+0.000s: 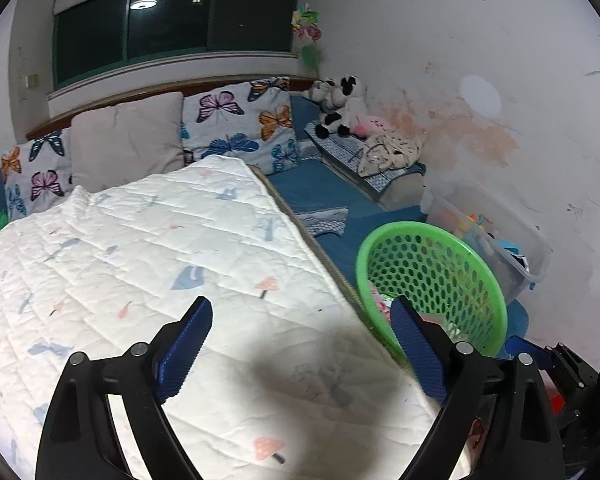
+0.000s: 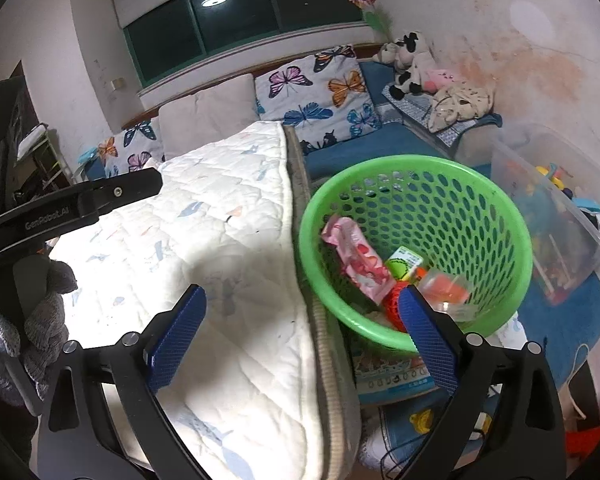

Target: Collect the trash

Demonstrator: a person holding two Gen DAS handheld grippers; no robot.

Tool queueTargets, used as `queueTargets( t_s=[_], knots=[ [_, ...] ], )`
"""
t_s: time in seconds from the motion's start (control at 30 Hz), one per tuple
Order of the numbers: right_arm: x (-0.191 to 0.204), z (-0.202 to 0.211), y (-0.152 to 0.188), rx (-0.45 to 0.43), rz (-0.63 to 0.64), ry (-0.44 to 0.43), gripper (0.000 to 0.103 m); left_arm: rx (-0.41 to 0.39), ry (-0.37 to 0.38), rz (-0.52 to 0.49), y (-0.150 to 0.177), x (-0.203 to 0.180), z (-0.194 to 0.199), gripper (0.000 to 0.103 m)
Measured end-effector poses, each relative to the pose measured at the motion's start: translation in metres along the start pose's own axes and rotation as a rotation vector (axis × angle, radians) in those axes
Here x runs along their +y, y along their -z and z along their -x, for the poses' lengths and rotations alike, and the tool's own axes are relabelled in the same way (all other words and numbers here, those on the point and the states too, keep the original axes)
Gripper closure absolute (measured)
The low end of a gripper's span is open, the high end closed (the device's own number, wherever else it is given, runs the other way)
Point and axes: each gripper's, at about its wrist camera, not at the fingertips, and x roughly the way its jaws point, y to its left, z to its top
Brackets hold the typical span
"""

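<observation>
A green perforated basket [image 2: 496, 216] stands on the blue bedding beside the white quilt [image 2: 220, 216]. Inside it lie a pink wrapper [image 2: 360, 260], a green-and-yellow packet [image 2: 404, 262], a clear wrapper with orange [image 2: 446, 290] and a red item [image 2: 394, 304]. My right gripper [image 2: 304, 320] is open and empty, its left finger over the quilt, its right finger at the basket's near rim. In the left wrist view my left gripper [image 1: 300, 332] is open and empty above the quilt [image 1: 140, 240], with the basket [image 1: 452, 276] behind its right finger.
Butterfly pillows [image 1: 244, 120], a grey pillow [image 1: 128, 140] and plush toys [image 1: 336, 108] line the head of the bed. A clear toy bin [image 2: 556, 208] stands right of the basket by the wall. A gloved hand [image 2: 40, 316] holds the left gripper's body [image 2: 72, 204]. A printed packet [image 2: 392, 376] lies under the basket.
</observation>
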Motion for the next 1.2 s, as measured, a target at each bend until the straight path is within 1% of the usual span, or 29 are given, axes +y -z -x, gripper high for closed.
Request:
queueTargets(
  t_s=[0.23, 0.43, 0.8, 0.93, 1.2],
  knots=[
    [0.013, 0.002, 0.001, -0.003, 0.000, -0.018, 0.006, -0.011, -0.034, 0.033, 0.007, 0.017, 0.014, 0.013],
    [0.025, 0.004, 0.001, -0.007, 0.026, -0.020, 0.005, -0.031, -0.064, 0.049, 0.013, 0.031, 0.029, 0.011],
    [0.048, 0.004, 0.005, -0.004, 0.068, -0.014, 0.005, -0.069, -0.152, 0.038, 0.030, 0.046, 0.059, 0.009],
    [0.058, 0.006, 0.006, -0.019, 0.098, -0.002, 0.005, -0.077, -0.169, 0.053, 0.036, 0.052, 0.069, 0.009],
    [0.071, 0.008, 0.009, -0.029, 0.129, -0.006, 0.005, -0.077, -0.216, 0.084, 0.051, 0.068, 0.085, 0.008]
  ],
)
